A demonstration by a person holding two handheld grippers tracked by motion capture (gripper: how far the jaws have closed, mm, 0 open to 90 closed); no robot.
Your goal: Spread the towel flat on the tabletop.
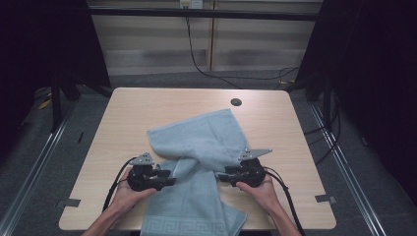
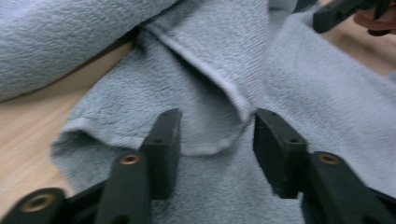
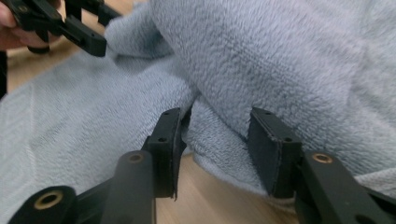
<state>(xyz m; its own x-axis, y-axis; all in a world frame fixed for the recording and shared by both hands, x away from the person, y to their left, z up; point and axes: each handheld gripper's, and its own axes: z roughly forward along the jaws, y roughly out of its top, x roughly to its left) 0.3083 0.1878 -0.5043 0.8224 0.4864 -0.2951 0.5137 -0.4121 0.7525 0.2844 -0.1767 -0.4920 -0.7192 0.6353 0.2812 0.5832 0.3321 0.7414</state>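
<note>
A light blue towel [image 1: 206, 142] lies rumpled across the wooden table [image 1: 147, 108], its patterned end hanging over the near edge. My left gripper [image 1: 172, 179] is at the towel's left side, my right gripper [image 1: 219, 176] at a fold on its right; the two point toward each other. In the left gripper view the jaws of the left gripper [image 2: 217, 126] stand apart around a hemmed flap of towel [image 2: 210, 70] without pinching it. In the right gripper view the right gripper [image 3: 215, 126] stands open around a thick fold of towel [image 3: 280, 56].
A dark round hole [image 1: 236, 102] sits near the table's far edge. Bare wood lies left, right and beyond the towel. Black cables [image 1: 196, 59] run over the floor behind the table. Tape marks [image 1: 72, 202] sit at the near corners.
</note>
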